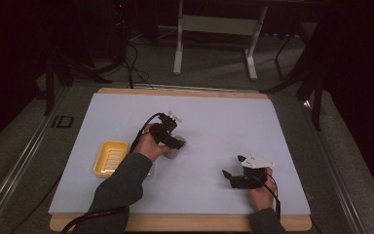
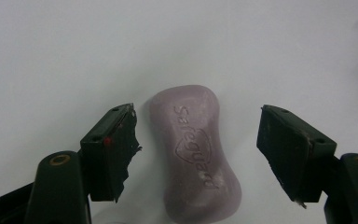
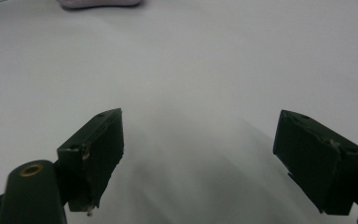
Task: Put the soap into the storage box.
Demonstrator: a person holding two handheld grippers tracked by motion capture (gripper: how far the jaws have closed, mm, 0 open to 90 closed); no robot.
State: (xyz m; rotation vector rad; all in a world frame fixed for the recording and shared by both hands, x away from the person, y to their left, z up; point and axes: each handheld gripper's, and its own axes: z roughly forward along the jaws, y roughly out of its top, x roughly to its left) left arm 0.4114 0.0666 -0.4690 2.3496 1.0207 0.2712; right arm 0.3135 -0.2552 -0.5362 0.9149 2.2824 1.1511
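Both hand-held grippers gape: left [image 2: 198, 154] straddles soap [image 2: 196, 154] (apparently untouched), yellow dish [image 1: 110, 157] nearby.

A wooden table [image 1: 185, 223] is filling the middle of the high view, its pale wood edge showing along the top and bottom. A large white sheet [image 1: 214, 117] is covering nearly all of the tabletop. A yellow ridged soap dish [image 1: 110, 158] is lying on the sheet at the left of centre, near the left edge of the sheet. A mauve bar of soap [image 2: 196, 151] is lying flat on the sheet just right of the dish, near the middle of the frame, and in the left gripper view its embossed lettering is facing up.
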